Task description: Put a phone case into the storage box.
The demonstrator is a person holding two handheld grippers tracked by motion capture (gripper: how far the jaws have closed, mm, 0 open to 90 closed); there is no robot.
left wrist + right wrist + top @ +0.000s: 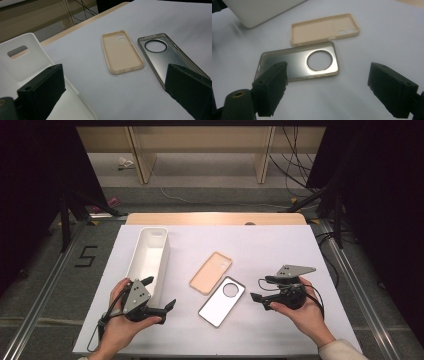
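Nothing has gone into the white bin [148,254] yet, as far as I can see: its inside looks bare, and both phone cases lie flat on the tabletop [280,245] between my hands. The beige case [211,272] rests open side up near the middle, and the dark clear case [222,301] with the round camera hole lies just beside it, nearer to me, their edges close or perhaps touching. My left tool [161,295] sits beside the bin's near end with its jaws spread wide and nothing between them; in the left gripper view they frame both cases from a little way off. My right tool [260,290] hovers just right of the dark case, jaws likewise wide apart and empty, pointing at it in the right gripper view. I judge the work to be at its start: neither case is gripped or lifted, so the reaching, picking up and placing of both remain to be done.
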